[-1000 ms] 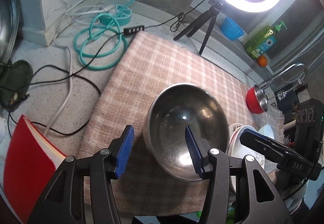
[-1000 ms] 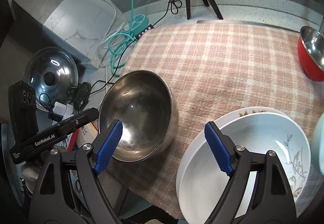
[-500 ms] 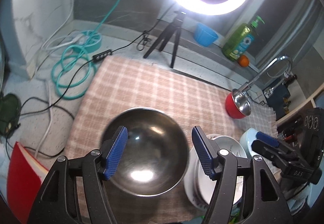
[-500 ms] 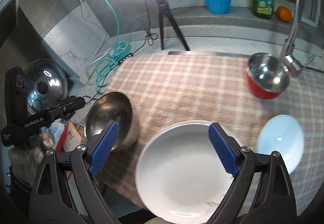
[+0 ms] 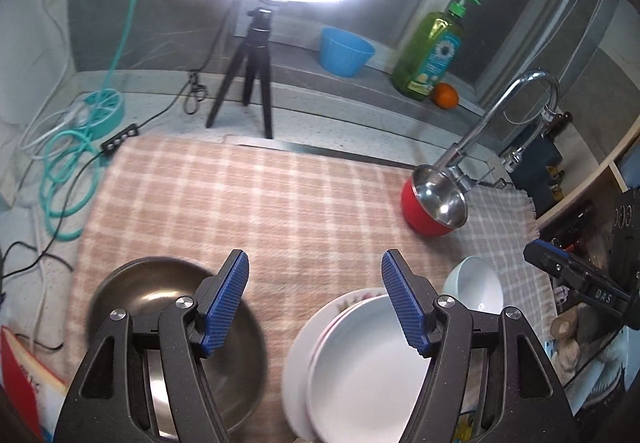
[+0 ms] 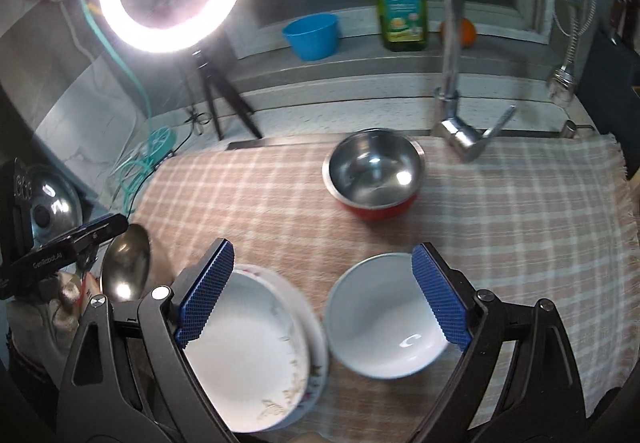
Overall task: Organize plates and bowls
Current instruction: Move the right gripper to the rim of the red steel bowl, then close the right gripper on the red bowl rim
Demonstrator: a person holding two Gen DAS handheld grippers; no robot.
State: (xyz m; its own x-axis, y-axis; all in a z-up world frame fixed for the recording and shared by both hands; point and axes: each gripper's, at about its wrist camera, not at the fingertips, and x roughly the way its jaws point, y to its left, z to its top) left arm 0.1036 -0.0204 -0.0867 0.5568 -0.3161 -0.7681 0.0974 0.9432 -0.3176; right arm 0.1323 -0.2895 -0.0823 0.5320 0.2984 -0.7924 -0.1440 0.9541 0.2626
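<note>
Left gripper open and holding nothing, right gripper open over white bowl, stacked plates beside it near the desk's front edge, steel bowl at front left corner.

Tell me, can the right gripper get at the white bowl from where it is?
Probably yes. The right gripper is open and empty, the white bowl lies just ahead between its fingers, and nothing covers it; the stacked plates sit close beside.

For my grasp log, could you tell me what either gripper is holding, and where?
Nothing: the left gripper and right gripper are both open and empty.
</note>
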